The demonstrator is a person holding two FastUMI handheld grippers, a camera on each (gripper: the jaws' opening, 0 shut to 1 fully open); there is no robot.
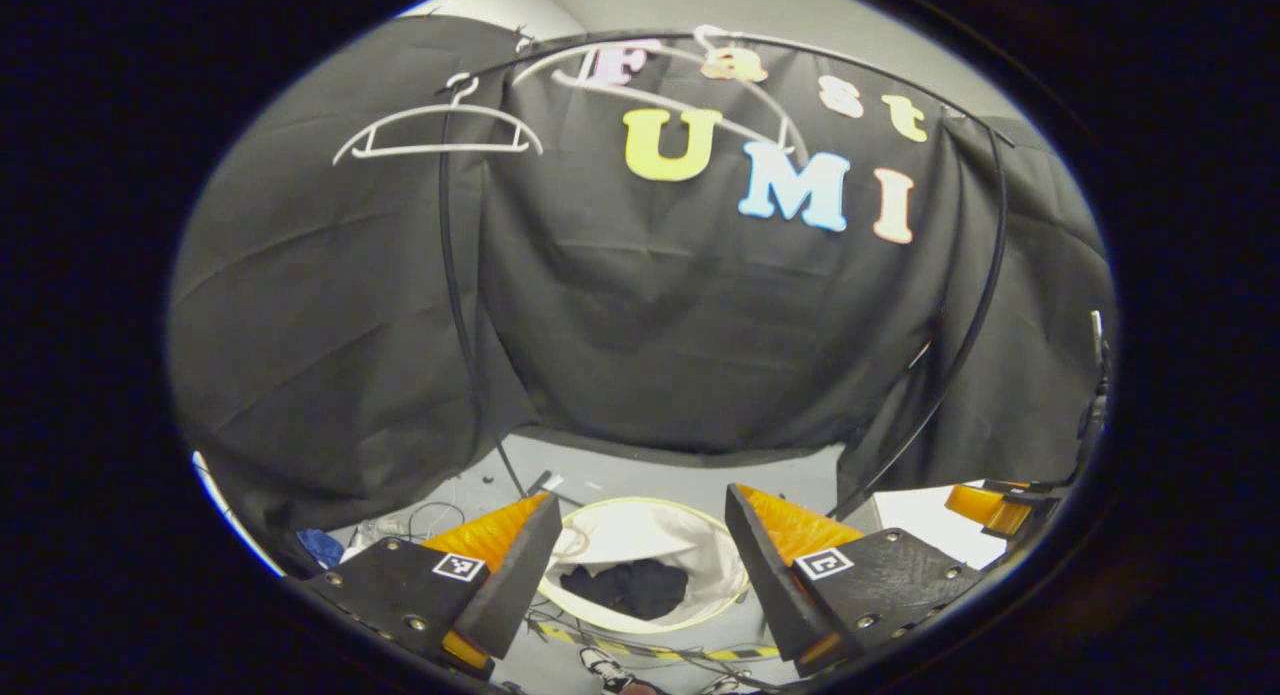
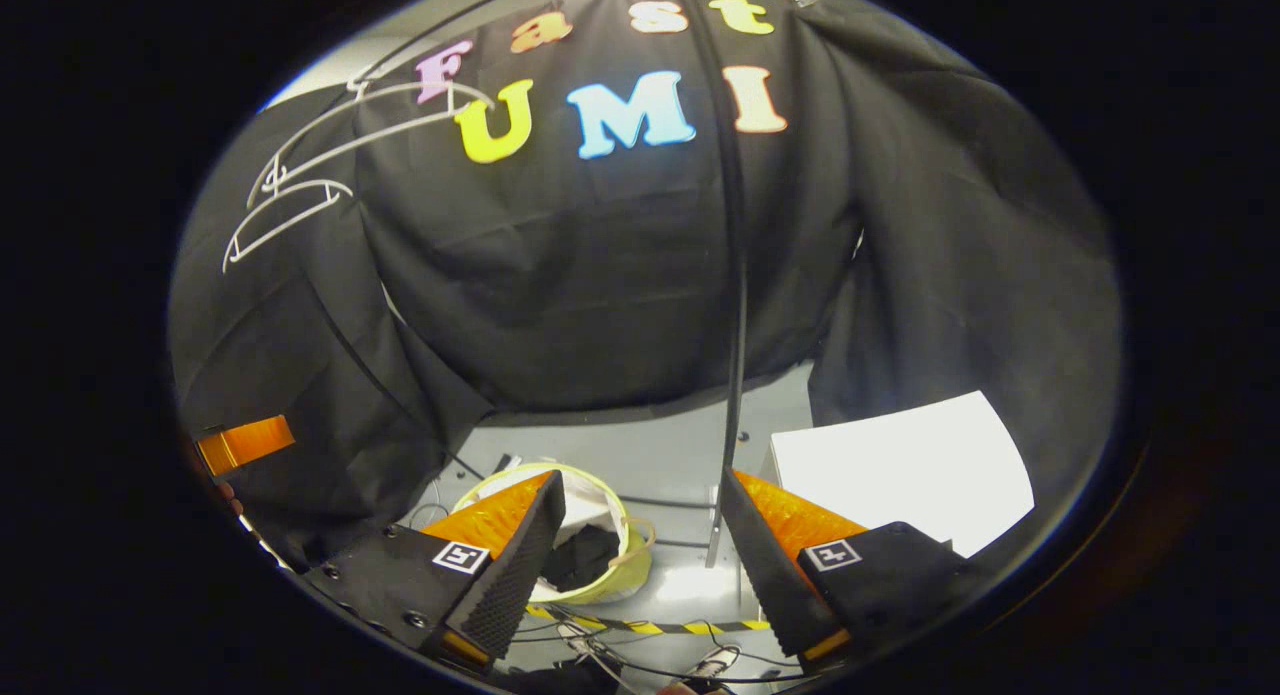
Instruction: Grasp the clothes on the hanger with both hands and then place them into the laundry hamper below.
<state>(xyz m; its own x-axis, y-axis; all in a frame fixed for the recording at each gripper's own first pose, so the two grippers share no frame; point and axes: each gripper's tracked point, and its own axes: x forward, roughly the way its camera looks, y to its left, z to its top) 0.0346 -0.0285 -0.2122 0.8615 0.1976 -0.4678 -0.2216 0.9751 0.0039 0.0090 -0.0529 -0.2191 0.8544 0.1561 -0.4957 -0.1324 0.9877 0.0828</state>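
Left gripper view: left gripper (image 1: 640,565) spread wide, empty, above hamper (image 1: 725,575); dark clothes (image 1: 625,587) lie inside, hangers (image 1: 437,135) bare, so drop looks done.

Right gripper view: right gripper (image 2: 640,555) wide, empty; hamper (image 2: 600,585) below-left, clothes (image 2: 582,555) in it.

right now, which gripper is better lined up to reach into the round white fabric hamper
Left: the left gripper, open, frames the hamper and black clothes centrally; the right gripper has it off toward one finger.

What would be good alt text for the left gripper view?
The left gripper hangs open above a white laundry hamper with dark clothes already inside. Bare white hangers hang on the rail above.
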